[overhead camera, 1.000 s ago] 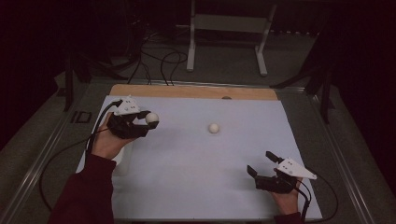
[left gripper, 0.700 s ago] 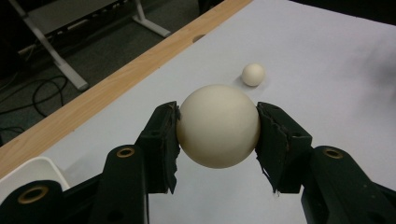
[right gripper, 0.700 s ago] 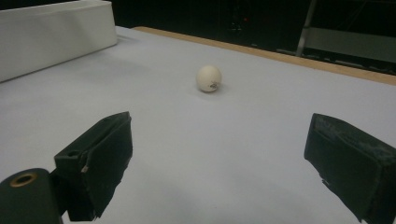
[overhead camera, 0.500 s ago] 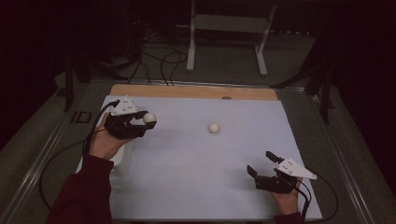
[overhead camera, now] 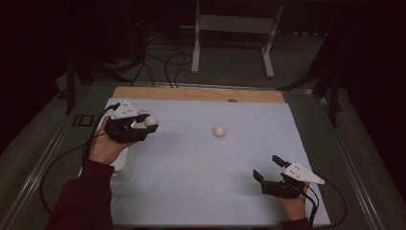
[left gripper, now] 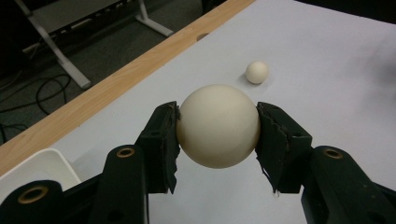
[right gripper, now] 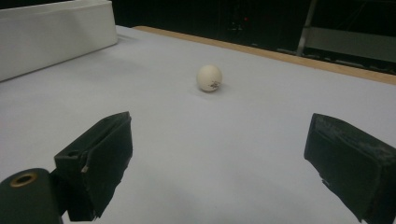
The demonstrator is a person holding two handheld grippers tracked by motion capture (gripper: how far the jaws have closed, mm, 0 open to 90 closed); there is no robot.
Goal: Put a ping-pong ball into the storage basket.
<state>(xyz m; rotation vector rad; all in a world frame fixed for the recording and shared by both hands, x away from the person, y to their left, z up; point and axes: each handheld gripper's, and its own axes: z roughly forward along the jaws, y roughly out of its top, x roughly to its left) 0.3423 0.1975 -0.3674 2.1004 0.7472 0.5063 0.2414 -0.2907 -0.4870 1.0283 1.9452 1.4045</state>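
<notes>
At the left of the white sheet (overhead camera: 201, 158), the left gripper (overhead camera: 143, 125) is clenched on a cream ball (overhead camera: 151, 120). In the left gripper view that ball (left gripper: 218, 126) sits squarely between the two black pads (left gripper: 166, 140), one pressing on each side at its widest part, with the ball's front bulging out past the jaw tips. It is held clear above the sheet. Just below and behind this gripper, under the person's left hand (overhead camera: 104, 146), lies a white tray (overhead camera: 125, 160), whose rim (left gripper: 42, 163) shows at the lower left corner of the left gripper view.

Further right, near the middle of the sheet, a second ball (overhead camera: 219, 131) lies loose, well apart from the held ball and short of the wooden edge (overhead camera: 196, 94) at the sheet's far side.

At the right, near the sheet's front corner, the right gripper (overhead camera: 269, 168) rests low with its jaws released and standing wide. In the right gripper view the second ball (right gripper: 209, 77) lies well ahead of the pads (right gripper: 105, 154), roughly on the line between them, untouched.
</notes>
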